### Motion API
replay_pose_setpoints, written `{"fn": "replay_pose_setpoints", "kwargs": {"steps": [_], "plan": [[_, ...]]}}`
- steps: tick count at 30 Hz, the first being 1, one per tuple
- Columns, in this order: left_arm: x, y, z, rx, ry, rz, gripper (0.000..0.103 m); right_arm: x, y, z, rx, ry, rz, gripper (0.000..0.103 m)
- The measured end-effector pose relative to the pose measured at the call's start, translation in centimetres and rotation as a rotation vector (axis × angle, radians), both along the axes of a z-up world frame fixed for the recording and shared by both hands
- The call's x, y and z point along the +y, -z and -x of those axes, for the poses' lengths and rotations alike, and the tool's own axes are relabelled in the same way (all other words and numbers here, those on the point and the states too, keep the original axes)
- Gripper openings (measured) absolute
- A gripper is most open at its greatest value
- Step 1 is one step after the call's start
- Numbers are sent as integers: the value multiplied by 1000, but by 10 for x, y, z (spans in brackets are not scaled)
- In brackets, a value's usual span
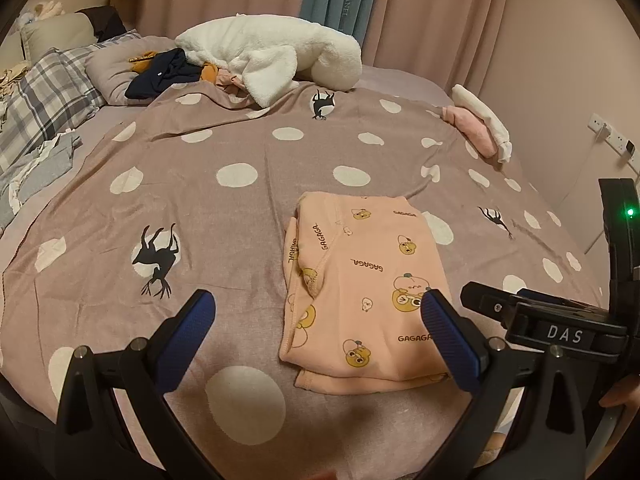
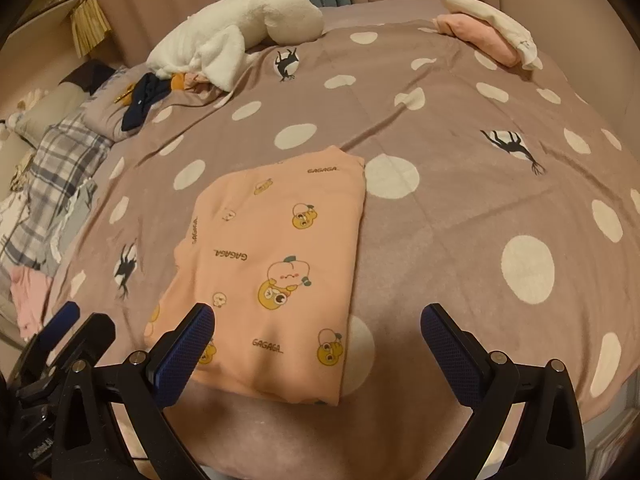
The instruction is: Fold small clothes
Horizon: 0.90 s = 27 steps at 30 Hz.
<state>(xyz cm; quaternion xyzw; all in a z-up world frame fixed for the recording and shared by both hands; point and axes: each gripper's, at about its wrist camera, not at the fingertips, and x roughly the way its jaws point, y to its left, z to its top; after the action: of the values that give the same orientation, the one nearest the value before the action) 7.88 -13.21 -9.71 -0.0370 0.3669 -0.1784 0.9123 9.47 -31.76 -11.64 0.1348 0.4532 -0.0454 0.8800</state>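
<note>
1. And here's the bedspread (image 1: 248, 208), mauve with white dots and black deer silhouettes, filling both views. Everything else is placed relative to the peach garment lying on it.

2. Far beyond the garment, a white fleece heap (image 1: 272, 56) is piled against the curtains, with a dark navy item (image 1: 160, 76) tucked at its left. Off to the far right of the garment sits a small pink and cream stack (image 1: 480, 128), already looking folded.

3. The peach garment (image 2: 276, 264), printed with bears and "GAGAGA", lies flat as a neat rectangle, its long axis running away from both cameras.

4. Left gripper (image 1: 318, 320): fingers spread wide, holding nothing. The garment lies ahead and right of its centre, with the right finger over the near right part of the cloth.

5. Right gripper (image 2: 318, 328): also spread and empty, with its left finger over the garment's near left part. The two look about equally near; I'd judge the next fold calls for both at the near edge.

6. Hard to tell: the layers under the top panel, whether either finger touches cloth, and the near hem partly masked by fingers.
</note>
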Motion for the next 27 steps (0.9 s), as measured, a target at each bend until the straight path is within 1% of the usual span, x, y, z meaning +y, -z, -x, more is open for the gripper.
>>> {"fn": "replay_pose_setpoints", "kwargs": {"steps": [27], "plan": [[-1,4,1,-5,-7,-34,103,5,4,-3,24,7,37,102]]}}
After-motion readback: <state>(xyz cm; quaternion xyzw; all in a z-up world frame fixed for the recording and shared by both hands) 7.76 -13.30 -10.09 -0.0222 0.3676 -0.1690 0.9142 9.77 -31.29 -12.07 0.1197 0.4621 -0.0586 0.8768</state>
